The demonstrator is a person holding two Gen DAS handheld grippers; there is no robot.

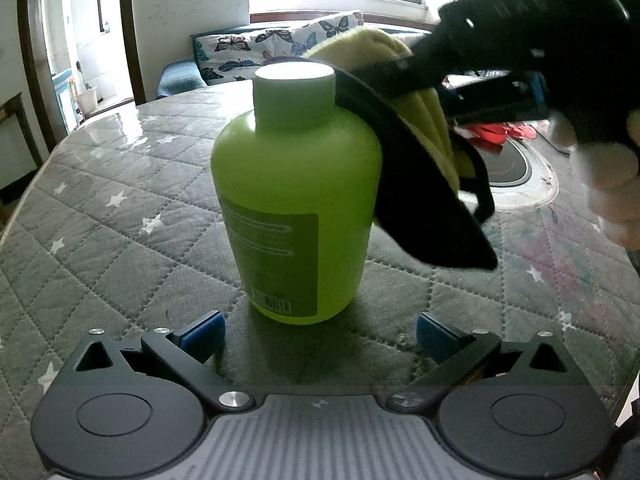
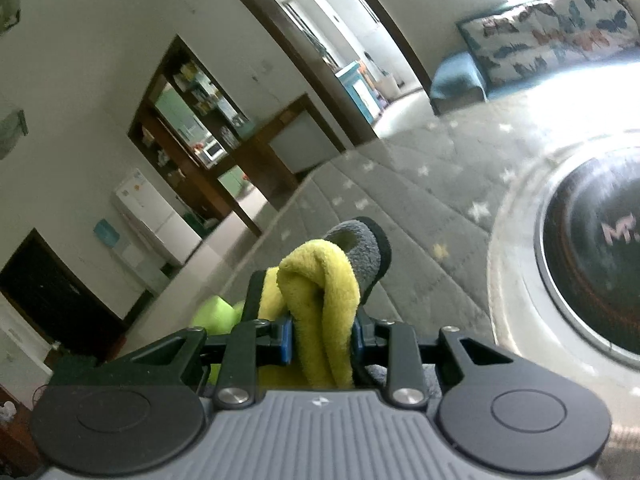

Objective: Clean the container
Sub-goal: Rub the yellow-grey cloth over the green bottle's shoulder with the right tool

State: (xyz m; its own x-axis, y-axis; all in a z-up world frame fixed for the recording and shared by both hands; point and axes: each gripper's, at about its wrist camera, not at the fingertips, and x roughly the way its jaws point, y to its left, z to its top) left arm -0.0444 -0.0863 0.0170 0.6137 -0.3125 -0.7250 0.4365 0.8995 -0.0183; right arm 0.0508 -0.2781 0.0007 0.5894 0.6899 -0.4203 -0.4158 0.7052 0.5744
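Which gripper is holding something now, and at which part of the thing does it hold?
The right gripper is shut on the yellow cloth, pinching its bunched folds. The left gripper is open and holds nothing; the green bottle stands free.

A: Where did the bottle [image 1: 296,196] stand?
B: Upright on the table [image 1: 120,220], just ahead of the left gripper [image 1: 320,336].
A: And the cloth [image 1: 432,120]?
B: Against its right shoulder.

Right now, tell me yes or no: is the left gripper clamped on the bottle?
No: the left gripper is open, its pads apart and clear of the bottle.
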